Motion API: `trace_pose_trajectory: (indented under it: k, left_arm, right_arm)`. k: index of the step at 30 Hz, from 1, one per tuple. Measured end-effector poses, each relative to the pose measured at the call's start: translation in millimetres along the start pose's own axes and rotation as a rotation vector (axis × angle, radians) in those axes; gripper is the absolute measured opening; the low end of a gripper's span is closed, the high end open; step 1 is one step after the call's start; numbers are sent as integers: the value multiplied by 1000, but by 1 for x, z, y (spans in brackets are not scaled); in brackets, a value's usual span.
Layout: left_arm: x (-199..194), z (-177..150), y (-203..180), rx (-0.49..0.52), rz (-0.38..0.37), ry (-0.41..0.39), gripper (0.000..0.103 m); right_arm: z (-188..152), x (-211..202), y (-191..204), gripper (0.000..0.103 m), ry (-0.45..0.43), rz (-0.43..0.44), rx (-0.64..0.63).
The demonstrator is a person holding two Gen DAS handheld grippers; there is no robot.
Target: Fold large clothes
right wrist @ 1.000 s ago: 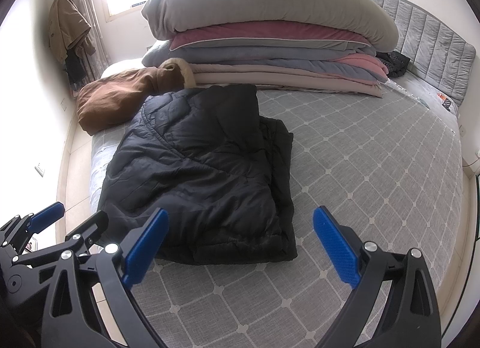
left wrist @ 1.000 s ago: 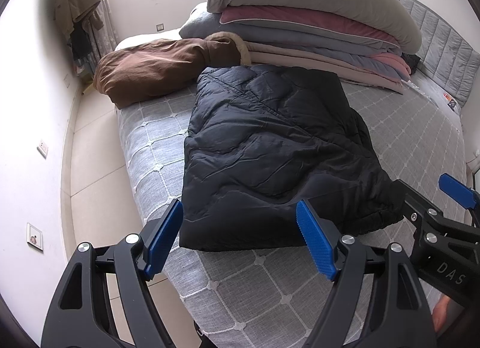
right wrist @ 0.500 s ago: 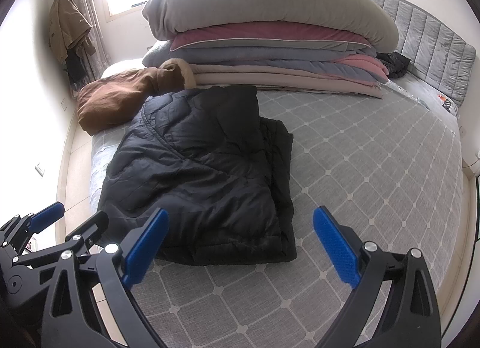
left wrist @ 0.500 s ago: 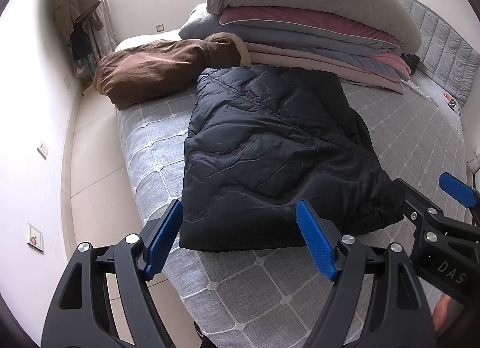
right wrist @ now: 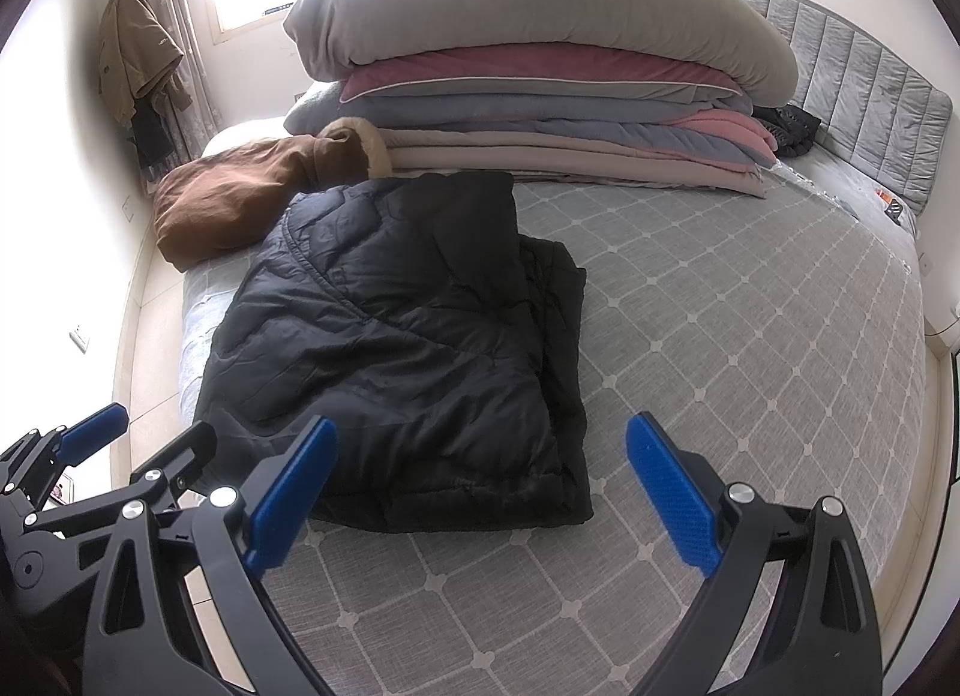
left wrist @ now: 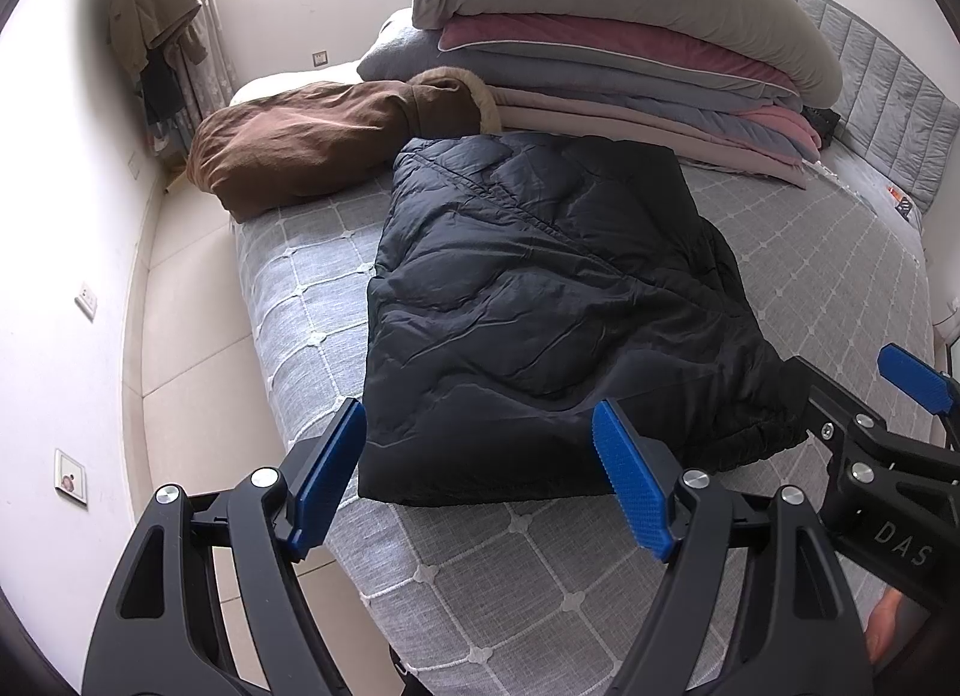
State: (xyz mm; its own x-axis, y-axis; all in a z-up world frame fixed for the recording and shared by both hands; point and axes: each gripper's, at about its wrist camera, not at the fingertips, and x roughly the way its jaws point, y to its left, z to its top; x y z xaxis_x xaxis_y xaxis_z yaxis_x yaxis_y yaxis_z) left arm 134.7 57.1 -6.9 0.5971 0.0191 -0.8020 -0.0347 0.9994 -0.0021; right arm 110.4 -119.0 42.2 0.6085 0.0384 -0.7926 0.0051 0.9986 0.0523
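Left gripper, black frame with blue ribbed pads: jaws stand wide apart, nothing between the pads, nothing held. It hangs above the near edge of the bed, pointing downward at the near hem of the garment, clear of the cloth. Right gripper, same build: jaws likewise wide apart and empty, poised over the bedspread just off the garment's near right corner. Each gripper shows at the margin of the other's view, side by side.

Task item: a black quilted padded jacket, lying folded into a rough rectangle on the left portion of the bed, near the bed's left edge. Its near hem sits just ahead of both grippers. In the right wrist view an underlying layer of the same jacket protrudes along the right side of the fold, so the edges are not flush.

Supporting surface: a bed with a grey quilted bedspread with a white diamond grid, bare to the right of the jacket.

Beyond the jacket: a bundled brown coat with a pale fur-trimmed hood lies at the far left corner, close beside the jacket's far edge. Behind it, a stack of folded blankets in grey, pink and beige topped by a bulky grey duvet. A grey padded headboard runs along the right. An olive jacket hanging by the curtain occupies the far left corner of the room.
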Motion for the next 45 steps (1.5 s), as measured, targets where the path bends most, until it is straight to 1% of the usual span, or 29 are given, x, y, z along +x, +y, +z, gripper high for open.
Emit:
trace_pose_trajectory:
  k: [20,27,29,30,31,34,37,41,42,45]
  left_arm:
    - [0,0,-1,-2,7,-4,74]
    - [6,5,3,-12,10,32,77]
    - [6,4,2,-8,15,19,80]
    - [5,4,2,-3,23,5,86]
    - [3,5,0,9,47,-17,92]
    - [-4,4,-6,50,116,-81,94]
    - [-7,5,-10,79,151,-113,96]
    - [-7,5,-13,109,163,-139,96]
    - [-7,5,-12,111,142,-135,96]
    - [-7,3,-13,104,117,-124,96]
  right_arm:
    - [0,0,0,93,-4,3,5]
    - [4,-1,-4,93,-31,-3,17]
    - [4,-1,-3,94,-34,-4,8]
    - [4,0,-2,94,-34,-1,3]
    - [3,1,-2,94,-32,3,0]
    - [1,1,-2,94,-44,11,0]
    - [0,-2,-2,96,-70,7,-1]
    - [-1,-3,-2,96,-83,13,-19]
    - [-1,-3,-2,96,-87,9,-23]
    - [-2,-5,-3,96,-99,14,-35]
